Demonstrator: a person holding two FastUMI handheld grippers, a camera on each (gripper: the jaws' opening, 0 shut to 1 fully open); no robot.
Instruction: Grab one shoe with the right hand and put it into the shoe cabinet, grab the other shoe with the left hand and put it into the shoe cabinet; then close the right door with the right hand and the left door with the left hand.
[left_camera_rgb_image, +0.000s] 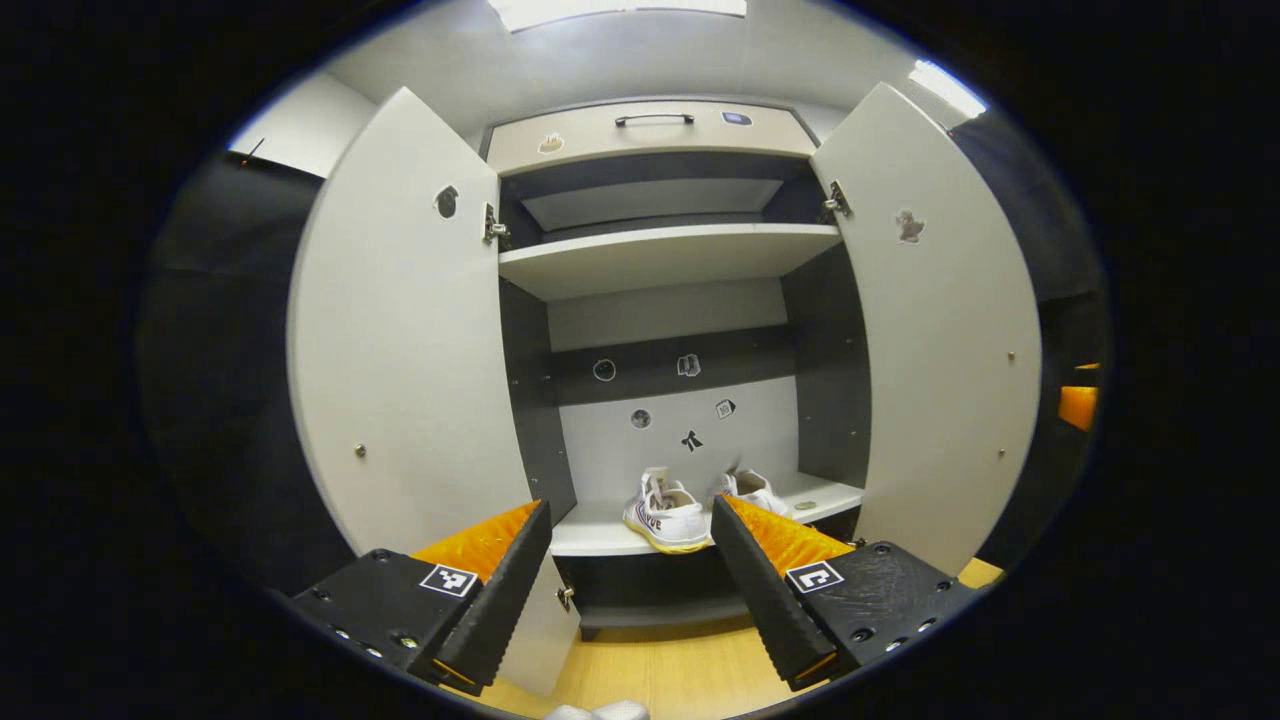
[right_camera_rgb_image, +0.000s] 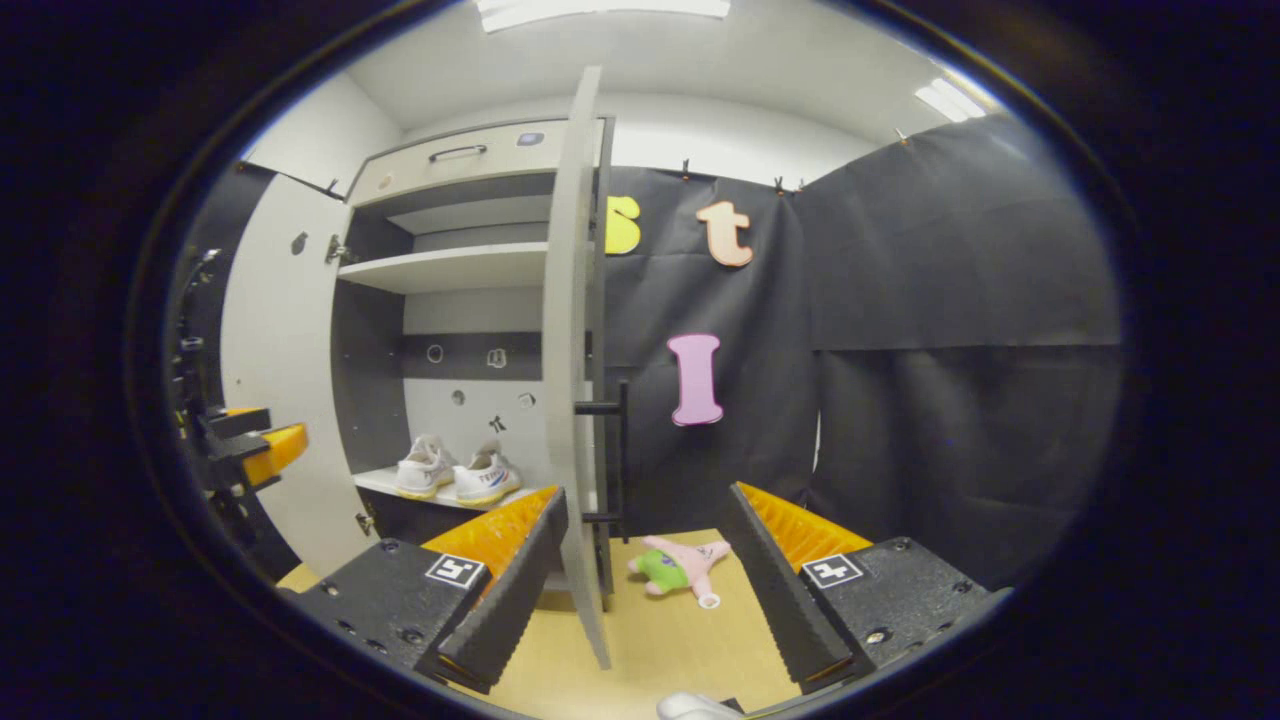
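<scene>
The shoe cabinet (left_camera_rgb_image: 665, 255) stands open in the left gripper view, its left door (left_camera_rgb_image: 400, 330) and right door (left_camera_rgb_image: 940, 330) both swung out. Two white shoes sit side by side on the low shelf: one (left_camera_rgb_image: 667, 515) in front, the other (left_camera_rgb_image: 755, 490) partly hidden behind a finger. My left gripper (left_camera_rgb_image: 630, 502) is open in front of the shelf and holds nothing. In the right gripper view the right door (right_camera_rgb_image: 578, 350) shows edge-on with its black handle (right_camera_rgb_image: 612, 460). My right gripper (right_camera_rgb_image: 648, 490) is open, straddling the door's edge without touching. Both shoes (right_camera_rgb_image: 458, 472) rest inside.
A pink and green plush toy (right_camera_rgb_image: 680, 568) lies on the wooden floor (right_camera_rgb_image: 660, 640) right of the door. The left gripper (right_camera_rgb_image: 245, 445) shows at the far left by the left door (right_camera_rgb_image: 275, 380). A drawer (left_camera_rgb_image: 650, 130) tops the cabinet. Black cloth walls close in the right side.
</scene>
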